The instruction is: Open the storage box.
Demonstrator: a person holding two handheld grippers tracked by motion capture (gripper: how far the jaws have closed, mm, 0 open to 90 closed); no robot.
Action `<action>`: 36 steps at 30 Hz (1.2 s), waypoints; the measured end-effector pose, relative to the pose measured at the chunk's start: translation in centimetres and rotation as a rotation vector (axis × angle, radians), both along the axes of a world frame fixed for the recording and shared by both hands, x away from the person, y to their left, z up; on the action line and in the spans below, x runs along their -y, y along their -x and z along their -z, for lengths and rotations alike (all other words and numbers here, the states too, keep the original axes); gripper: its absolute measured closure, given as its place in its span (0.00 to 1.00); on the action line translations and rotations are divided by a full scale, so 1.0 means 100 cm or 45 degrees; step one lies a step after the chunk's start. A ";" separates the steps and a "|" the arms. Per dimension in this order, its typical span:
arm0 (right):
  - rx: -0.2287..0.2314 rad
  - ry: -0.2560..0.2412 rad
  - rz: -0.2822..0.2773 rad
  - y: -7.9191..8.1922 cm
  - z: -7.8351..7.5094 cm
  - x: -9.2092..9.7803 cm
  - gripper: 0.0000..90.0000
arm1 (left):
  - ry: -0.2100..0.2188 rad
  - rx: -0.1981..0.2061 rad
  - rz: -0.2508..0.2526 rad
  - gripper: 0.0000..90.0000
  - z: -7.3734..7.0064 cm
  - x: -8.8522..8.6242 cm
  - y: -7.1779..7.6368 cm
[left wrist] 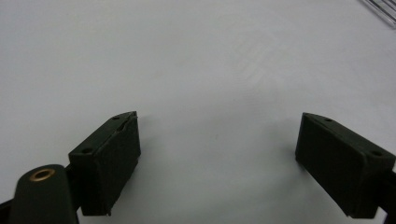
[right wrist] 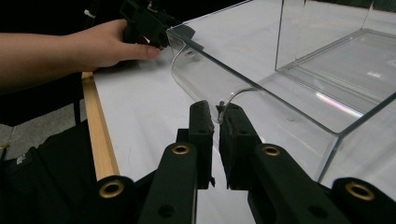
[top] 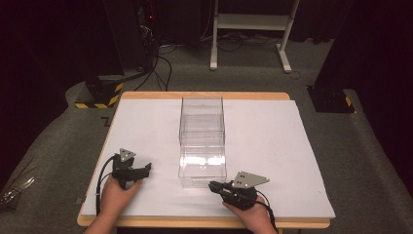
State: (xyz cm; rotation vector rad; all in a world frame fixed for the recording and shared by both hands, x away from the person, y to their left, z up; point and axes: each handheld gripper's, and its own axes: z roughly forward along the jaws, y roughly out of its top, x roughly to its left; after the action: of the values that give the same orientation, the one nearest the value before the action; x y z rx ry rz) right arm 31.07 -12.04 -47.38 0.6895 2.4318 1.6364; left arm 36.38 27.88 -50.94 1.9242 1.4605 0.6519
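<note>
Resting on a white table sheet point(top: 272, 146), a clear plastic box point(top: 202, 141) stands lengthwise between the two hand-held grippers, its near end toward the person. The left gripper point(top: 146, 169), held in the left hand point(top: 117, 192), sits to the left of the box and apart from it, jaws pointing toward the box's near left corner. In the left gripper view, the left gripper point(left wrist: 217, 140) has its jaws spread wide, with bare white sheet point(left wrist: 196, 60) between them and nothing held; a corner of the clear box point(left wrist: 380, 9) shows at the upper right edge.

The right gripper point(top: 212, 185), held in the right hand point(top: 253, 217), lies just beside the near right corner of the box, jaws pointing left along the near wall. In the right gripper view, the right gripper point(right wrist: 217, 116) has its jaws drawn almost together, a narrow slit left between them. The tips sit at the rim of the box's point(right wrist: 299, 98) near wall, where a curved notch in the rim meets them; whether the pads actually pinch the wall cannot be told. Beyond the jaws, the left hand point(right wrist: 109, 44) and the left gripper point(right wrist: 154, 21) appear at the far corner of the same wall, and the wooden table edge point(right wrist: 98, 130) runs along the sheet's border.
</note>
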 end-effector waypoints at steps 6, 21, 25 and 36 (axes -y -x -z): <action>-0.009 -0.032 -0.001 0.000 0.002 0.000 0.93 | 0.001 0.001 -0.002 0.16 0.000 0.000 0.000; 0.039 -0.042 0.040 0.004 -0.003 0.014 0.87 | 0.002 0.000 -0.001 0.16 0.000 0.000 0.000; 0.077 -0.063 0.060 0.005 -0.009 0.021 0.88 | 0.003 0.000 -0.001 0.16 0.000 0.000 0.000; 0.145 -0.126 0.149 0.002 -0.023 0.040 0.86 | 0.002 0.000 -0.001 0.16 0.000 0.000 0.000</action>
State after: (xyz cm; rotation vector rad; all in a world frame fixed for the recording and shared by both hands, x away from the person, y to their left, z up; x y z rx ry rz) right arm 30.92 -16.06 -45.03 0.7169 2.2023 1.7096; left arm 36.38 27.87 -50.94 1.9226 1.4612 0.6508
